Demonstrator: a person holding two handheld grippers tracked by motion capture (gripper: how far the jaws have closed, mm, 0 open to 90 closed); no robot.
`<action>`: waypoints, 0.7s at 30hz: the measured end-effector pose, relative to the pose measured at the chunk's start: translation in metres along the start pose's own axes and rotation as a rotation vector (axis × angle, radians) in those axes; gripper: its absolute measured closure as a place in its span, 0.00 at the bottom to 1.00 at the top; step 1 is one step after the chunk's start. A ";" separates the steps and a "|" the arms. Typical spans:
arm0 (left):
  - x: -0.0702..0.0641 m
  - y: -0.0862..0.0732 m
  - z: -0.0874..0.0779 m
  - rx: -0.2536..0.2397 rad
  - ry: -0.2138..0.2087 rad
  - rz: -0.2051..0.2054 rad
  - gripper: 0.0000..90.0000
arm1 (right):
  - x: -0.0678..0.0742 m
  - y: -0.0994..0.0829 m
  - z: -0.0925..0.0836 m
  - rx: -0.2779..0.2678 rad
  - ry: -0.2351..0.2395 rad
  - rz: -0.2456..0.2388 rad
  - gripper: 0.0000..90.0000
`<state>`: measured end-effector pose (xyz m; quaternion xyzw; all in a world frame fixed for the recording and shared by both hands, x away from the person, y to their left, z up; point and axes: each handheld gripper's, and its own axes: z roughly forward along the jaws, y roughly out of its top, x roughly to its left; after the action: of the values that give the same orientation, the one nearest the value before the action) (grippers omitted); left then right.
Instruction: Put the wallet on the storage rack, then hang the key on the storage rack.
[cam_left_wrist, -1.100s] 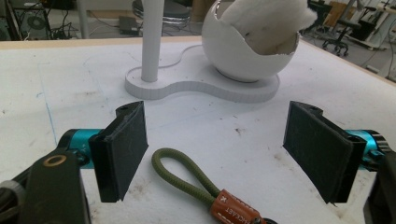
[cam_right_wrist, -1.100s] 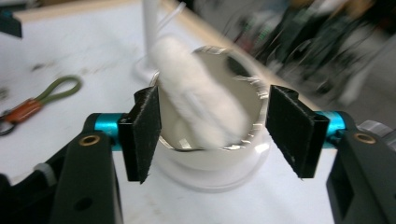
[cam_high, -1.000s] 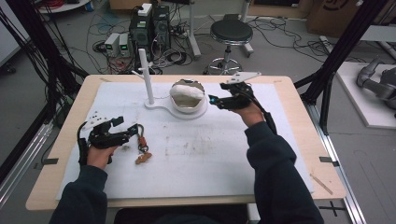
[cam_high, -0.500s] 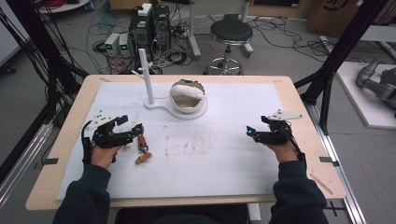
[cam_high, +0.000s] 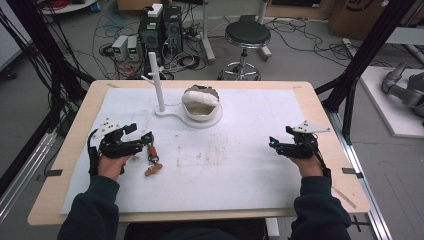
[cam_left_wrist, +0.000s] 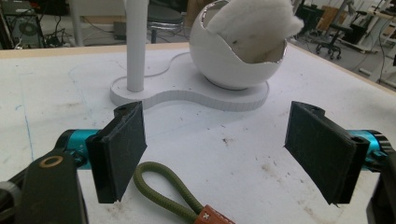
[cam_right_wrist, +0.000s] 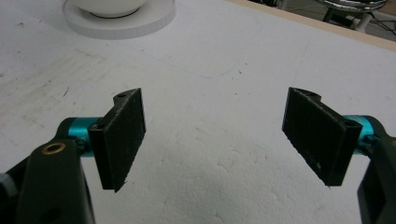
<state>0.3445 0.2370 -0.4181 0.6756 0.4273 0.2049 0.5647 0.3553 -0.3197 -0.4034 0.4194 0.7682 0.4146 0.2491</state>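
Over at nine o'clock on the white mat (cam_high: 240, 180) the left gripper (cam_high: 148, 140) rests low, its jaws spread wide with nothing pressed between them. Just ahead of its tips lies the keychain (cam_high: 152, 159), an olive cord loop (cam_left_wrist: 161, 184) with a brown leather tab, flat on the mat; in the left gripper view the loop sits just inside the left pad, touching neither as far as I can tell. By my reading it has not been picked up yet.

Toward twelve o'clock stands the white stand (cam_high: 159, 82), a post with small pegs on a flat base, and in the same base sits the white bowl (cam_high: 201, 105) with soft white padding in it. Nothing hangs on the post.

At three o'clock the right gripper (cam_high: 272, 143) rests well apart from everything, its jaws just having opened and now standing wide over bare mat, empty.

I'd judge the work is at its start: the grasp, the carry to the stand or bowl, and the placing all remain.
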 end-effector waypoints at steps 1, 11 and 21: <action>0.000 0.000 0.000 0.006 -0.002 0.004 0.22 | -0.001 0.000 0.000 -0.004 -0.003 -0.001 0.24; 0.002 -0.002 0.000 0.033 0.012 -0.015 0.23 | 0.003 0.000 0.007 -0.001 0.011 0.014 0.24; -0.004 -0.011 0.005 0.168 0.084 -0.049 0.23 | 0.007 -0.002 0.009 0.004 0.016 -0.007 0.24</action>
<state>0.3420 0.2308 -0.4285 0.7008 0.4827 0.1828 0.4924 0.3574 -0.3103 -0.4103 0.4138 0.7724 0.4157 0.2435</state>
